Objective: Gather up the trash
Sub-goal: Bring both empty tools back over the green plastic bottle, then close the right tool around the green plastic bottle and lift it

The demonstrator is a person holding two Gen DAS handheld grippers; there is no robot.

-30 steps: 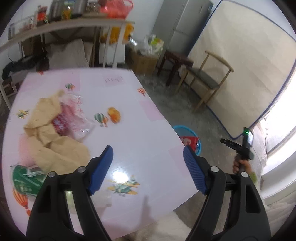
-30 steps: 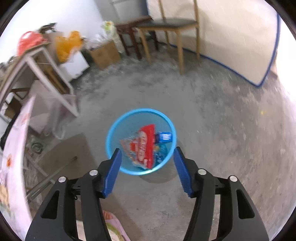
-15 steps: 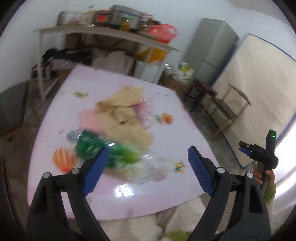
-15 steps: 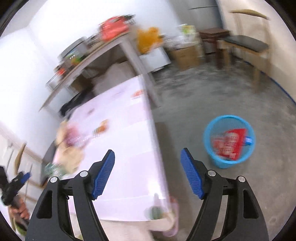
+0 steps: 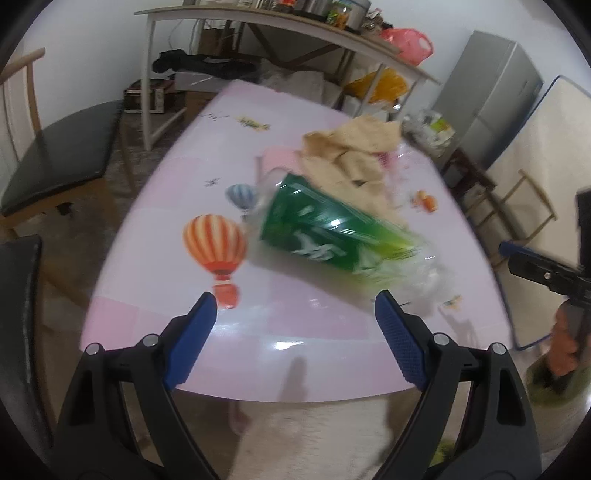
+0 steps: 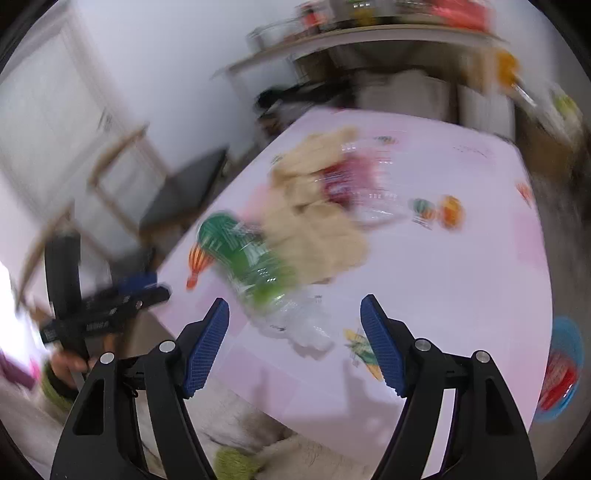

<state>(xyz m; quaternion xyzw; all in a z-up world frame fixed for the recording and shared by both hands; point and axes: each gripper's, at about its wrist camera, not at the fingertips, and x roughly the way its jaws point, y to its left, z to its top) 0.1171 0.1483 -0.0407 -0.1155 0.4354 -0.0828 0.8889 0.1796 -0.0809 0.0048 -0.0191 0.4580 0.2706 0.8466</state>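
Observation:
A crushed clear plastic bottle with a green label (image 5: pixel 332 232) (image 6: pixel 251 258) lies on the pink table (image 5: pixel 177 206) (image 6: pixel 461 280), just beyond both grippers. Behind it sit crumpled tan paper (image 5: pixel 354 151) (image 6: pixel 314 221) and a clear wrapper with red print (image 6: pixel 347 177). My left gripper (image 5: pixel 295 332) hovers open over the table's near edge, nothing between its blue pads. My right gripper (image 6: pixel 295 339) is open too, empty, above the bottle's clear neck end. A blue bin (image 6: pixel 561 369) with red wrappers stands on the floor at the right.
A black-seated wooden chair (image 5: pixel 62 155) stands left of the table. A cluttered shelf table (image 5: pixel 295 22), a grey fridge (image 5: pixel 491 81) and a mattress leaning on the wall (image 5: pixel 546 147) lie beyond. The right gripper and the hand holding it (image 5: pixel 561 295) show at the left view's right edge.
The right gripper swung from over the blue bin back to the table, and its jaws widened. The left gripper moved left and lower, bringing the green bottle close ahead.

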